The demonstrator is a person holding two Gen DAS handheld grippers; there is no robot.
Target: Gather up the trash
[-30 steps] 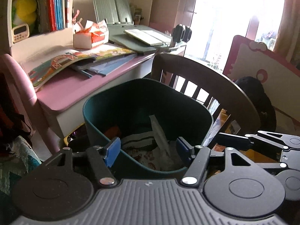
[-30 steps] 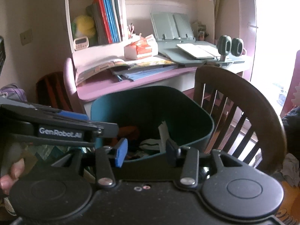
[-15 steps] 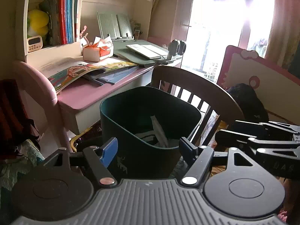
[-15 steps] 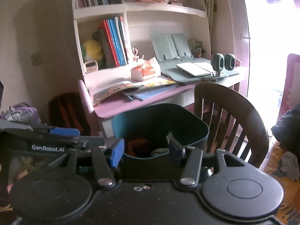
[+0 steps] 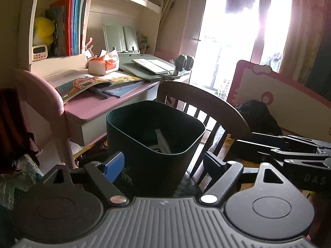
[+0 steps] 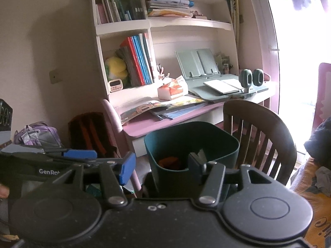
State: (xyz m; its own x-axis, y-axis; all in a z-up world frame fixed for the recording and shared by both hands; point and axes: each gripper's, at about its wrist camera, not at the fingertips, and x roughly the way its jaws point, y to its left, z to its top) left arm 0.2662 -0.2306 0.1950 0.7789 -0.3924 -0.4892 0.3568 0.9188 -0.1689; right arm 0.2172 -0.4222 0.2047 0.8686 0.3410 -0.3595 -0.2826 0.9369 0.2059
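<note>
- While both tools hang in front of the bin with nothing between their fingers, the step in hand looks like searching for the next piece of rubbish; the left gripper (image 5: 163, 162) has its jaws spread wide and empty, and the right gripper (image 6: 160, 164) is likewise parted and holds nothing.
- Just beyond the fingertips stands the dark green plastic waste bin (image 5: 153, 144), on the floor by the front edge of the desk, beside the brown wooden slat-back chair (image 5: 204, 107); white paper scraps (image 5: 162, 142) and something orange (image 6: 169, 162) already lie inside.
- Farther off, the pink-topped desk (image 6: 140, 128) carries open picture books (image 5: 91, 83) and a torn red-and-white tissue pack (image 6: 172, 88); I judge that pack worth checking, approached level, jaws kept wide until they straddle it.
</note>
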